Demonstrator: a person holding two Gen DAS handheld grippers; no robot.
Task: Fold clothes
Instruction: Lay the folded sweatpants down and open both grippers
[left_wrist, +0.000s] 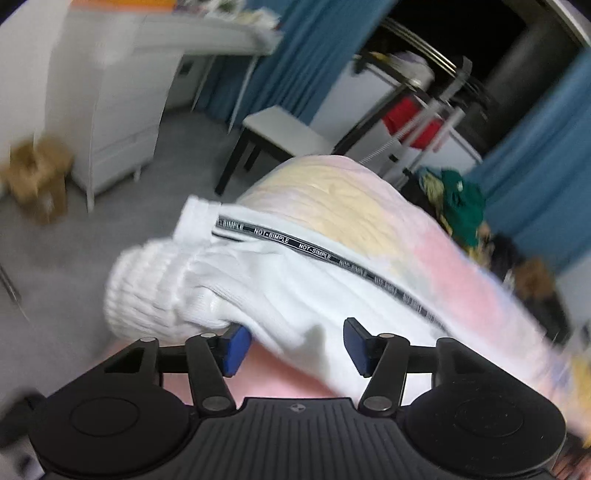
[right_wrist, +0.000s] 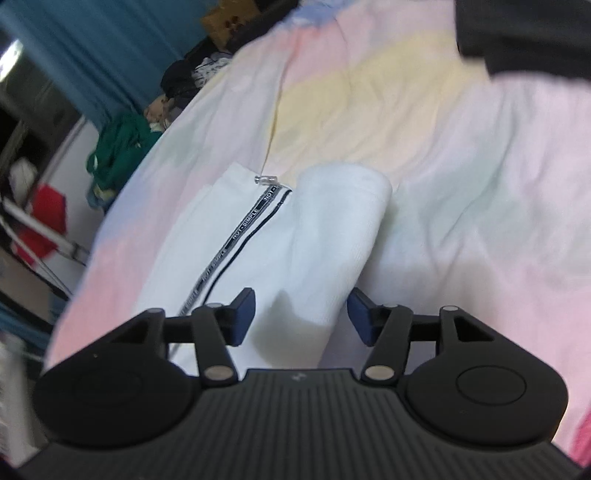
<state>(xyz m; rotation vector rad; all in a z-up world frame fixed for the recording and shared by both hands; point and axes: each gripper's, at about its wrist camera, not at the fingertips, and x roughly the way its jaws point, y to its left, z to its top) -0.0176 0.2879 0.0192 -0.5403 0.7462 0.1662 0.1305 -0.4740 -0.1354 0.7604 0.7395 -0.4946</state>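
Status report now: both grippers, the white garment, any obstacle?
Left gripper open, right gripper open, both at cloth. White ribbed garment with black lettered stripe partly folded on pastel striped sheet. No obstacle seen.

left tongs (left_wrist: 295, 345) spread wide | white garment (left_wrist: 266, 288) between pads

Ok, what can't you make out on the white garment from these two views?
- Left wrist view: near end of the white ribbed garment with black lettered stripe, hidden behind the left gripper.
- Right wrist view: stripe lettering mostly blurred; near hem covered by the right gripper; black item cut off by the top edge.
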